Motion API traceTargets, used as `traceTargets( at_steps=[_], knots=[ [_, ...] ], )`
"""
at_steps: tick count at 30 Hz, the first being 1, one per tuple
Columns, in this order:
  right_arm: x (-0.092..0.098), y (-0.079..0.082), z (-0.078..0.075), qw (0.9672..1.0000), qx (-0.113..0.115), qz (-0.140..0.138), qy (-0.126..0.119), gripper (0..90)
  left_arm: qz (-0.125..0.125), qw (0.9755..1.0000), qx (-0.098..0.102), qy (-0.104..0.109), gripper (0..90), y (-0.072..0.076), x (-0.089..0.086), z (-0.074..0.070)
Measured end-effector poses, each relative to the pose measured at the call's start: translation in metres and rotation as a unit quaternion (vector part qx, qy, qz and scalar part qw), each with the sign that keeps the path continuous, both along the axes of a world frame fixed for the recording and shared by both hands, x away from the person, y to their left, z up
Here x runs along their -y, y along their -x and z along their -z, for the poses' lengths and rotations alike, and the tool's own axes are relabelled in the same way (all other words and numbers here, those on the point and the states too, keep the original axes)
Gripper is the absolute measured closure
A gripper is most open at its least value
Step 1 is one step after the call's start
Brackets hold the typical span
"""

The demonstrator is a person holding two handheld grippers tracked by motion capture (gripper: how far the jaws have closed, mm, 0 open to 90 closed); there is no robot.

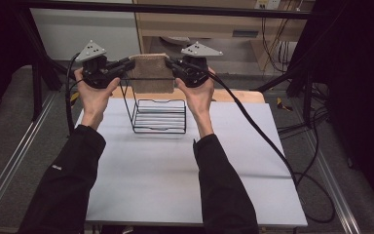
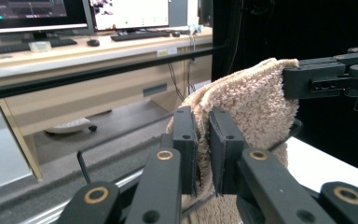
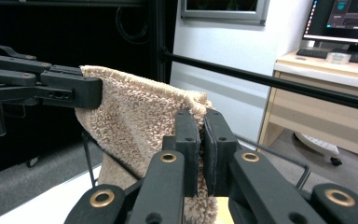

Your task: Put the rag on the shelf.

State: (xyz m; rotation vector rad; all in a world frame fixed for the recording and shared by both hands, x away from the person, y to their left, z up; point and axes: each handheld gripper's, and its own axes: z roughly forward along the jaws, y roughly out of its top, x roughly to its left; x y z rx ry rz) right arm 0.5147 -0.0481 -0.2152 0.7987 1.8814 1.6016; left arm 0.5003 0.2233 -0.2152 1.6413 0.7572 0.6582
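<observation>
A folded beige towel [image 1: 151,73] hangs stretched between my two grippers, just above the top rail of a black wire rack [image 1: 158,117] on the white table [image 1: 175,180]. My left gripper [image 1: 126,65] is shut on the towel's left upper corner, and my right gripper [image 1: 171,65] is shut on its right upper corner. In the left gripper view the pads of that gripper [image 2: 203,140] pinch the towel [image 2: 251,107], with the other gripper [image 2: 317,79] clamped on the far corner. The right gripper view shows its gripper [image 3: 201,140] squeezing the towel [image 3: 135,116], the left gripper [image 3: 51,88] beyond.
The rack stands at the table's far middle, and its wire rail [image 2: 81,158] runs under the towel. A black frame bar [image 3: 270,81] crosses behind. A desk with monitors and keyboards [image 2: 135,35] lies past the table. Cables [image 1: 272,146] trail over the right side.
</observation>
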Motion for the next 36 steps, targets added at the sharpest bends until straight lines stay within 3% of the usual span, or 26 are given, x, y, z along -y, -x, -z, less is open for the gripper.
traceTargets(
  at_steps=[6,20,28,32,36],
  knots=[
    [0.003,0.007,0.005,0.9999,0.0,-0.008,0.013,85.4,0.01,0.9999,-0.002,-0.008,81.3,0.007,0.0,0.004],
    [0.006,0.019,0.014,0.9988,-0.007,-0.028,0.04,85.0,0.021,0.9987,-0.028,-0.037,77.4,0.02,-0.001,0.012],
    [0.006,0.022,0.021,0.9984,-0.014,-0.032,0.044,84.9,0.019,0.998,-0.048,-0.037,68.2,0.025,-0.003,0.015],
    [0.006,0.023,0.022,0.998,-0.015,-0.035,0.049,84.8,0.009,0.9979,-0.056,-0.031,57.1,0.029,-0.006,0.009],
    [0.007,0.022,0.026,0.9979,-0.017,-0.036,0.051,84.7,0.014,0.9982,-0.059,-0.005,55.0,0.03,-0.01,0.001]
  ],
)
